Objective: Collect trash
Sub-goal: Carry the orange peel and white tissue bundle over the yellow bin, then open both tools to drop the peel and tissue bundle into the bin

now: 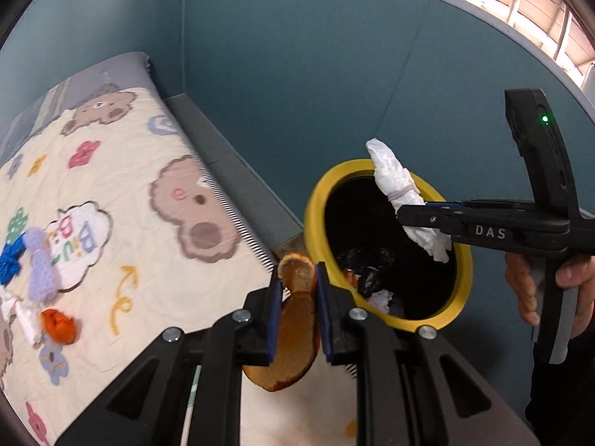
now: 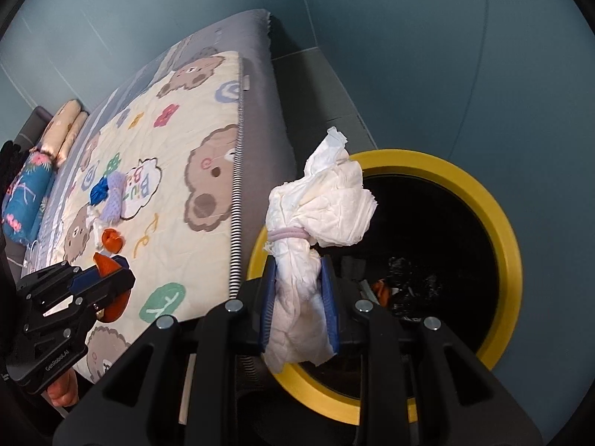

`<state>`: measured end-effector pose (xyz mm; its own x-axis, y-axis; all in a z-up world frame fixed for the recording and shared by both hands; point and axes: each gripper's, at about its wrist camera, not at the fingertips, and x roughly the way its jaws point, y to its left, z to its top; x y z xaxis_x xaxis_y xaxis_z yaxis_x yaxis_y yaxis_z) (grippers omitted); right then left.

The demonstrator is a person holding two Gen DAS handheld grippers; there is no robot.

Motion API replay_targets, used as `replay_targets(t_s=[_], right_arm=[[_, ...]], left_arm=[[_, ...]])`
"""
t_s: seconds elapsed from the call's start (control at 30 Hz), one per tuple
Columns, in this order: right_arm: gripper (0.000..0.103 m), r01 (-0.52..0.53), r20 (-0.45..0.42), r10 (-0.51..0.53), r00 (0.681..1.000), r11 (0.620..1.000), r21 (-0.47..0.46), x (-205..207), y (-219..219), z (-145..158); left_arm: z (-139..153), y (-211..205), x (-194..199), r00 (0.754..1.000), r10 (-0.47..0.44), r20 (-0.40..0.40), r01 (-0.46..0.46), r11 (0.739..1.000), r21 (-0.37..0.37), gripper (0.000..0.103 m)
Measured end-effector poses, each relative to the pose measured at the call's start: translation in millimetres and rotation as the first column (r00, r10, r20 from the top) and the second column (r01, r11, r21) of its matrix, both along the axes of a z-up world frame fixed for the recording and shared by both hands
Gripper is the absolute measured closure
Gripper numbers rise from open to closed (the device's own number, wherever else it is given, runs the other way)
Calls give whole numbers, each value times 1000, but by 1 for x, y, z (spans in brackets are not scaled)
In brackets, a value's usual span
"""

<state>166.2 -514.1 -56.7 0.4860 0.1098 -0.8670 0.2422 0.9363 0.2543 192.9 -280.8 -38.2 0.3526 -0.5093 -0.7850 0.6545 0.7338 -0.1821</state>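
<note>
My left gripper [image 1: 297,297] is shut on a curved orange-brown piece of trash [image 1: 299,338], like a peel, at the bed's corner just left of the bin. The bin [image 1: 310,219] has a yellow rim and a black liner with scraps at the bottom. My right gripper [image 2: 299,297] is shut on a white crumpled wad [image 2: 327,200] tied with a pink band, held over the near-left rim of the bin [image 2: 500,223]. In the left wrist view the right gripper [image 1: 409,217] holds the wad [image 1: 390,174] above the bin's mouth. The left gripper [image 2: 108,277] shows at the left of the right wrist view.
On the bear-print quilt [image 1: 141,171] lie a blue scrap [image 1: 8,260], a lilac knitted piece [image 1: 42,267], an orange crumpled ball [image 1: 59,325] and white paper [image 1: 26,321]. Pillows [image 2: 26,200] lie at the bed's far end. A blue partition wall [image 1: 297,74] stands behind the bin.
</note>
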Motion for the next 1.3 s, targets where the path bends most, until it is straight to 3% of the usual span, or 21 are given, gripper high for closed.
replay_targets(t_s=[0.6, 0.9, 1.13, 1.23, 1.3], right_arm=[[80, 122, -32, -121, 992, 993, 5, -15, -61, -23], [78, 137, -41, -136, 990, 990, 22, -19, -73, -31], [73, 155, -31, -154, 988, 988, 20, -22, -77, -27], [68, 175, -21, -174, 984, 985, 16, -24, -78, -21], [58, 193, -12, -193, 981, 981, 3, -27, -79, -17]], left_arm=[[-28, -86, 12, 996, -70, -55, 70, 998, 2, 87], [-51, -108, 24, 988, -80, -133, 82, 997, 3, 86], [-55, -112, 31, 987, -82, -135, 81, 997, -14, 84], [-52, -109, 33, 987, -74, -140, 71, 997, -30, 71], [-48, -101, 27, 990, -59, -129, 54, 998, -40, 50]])
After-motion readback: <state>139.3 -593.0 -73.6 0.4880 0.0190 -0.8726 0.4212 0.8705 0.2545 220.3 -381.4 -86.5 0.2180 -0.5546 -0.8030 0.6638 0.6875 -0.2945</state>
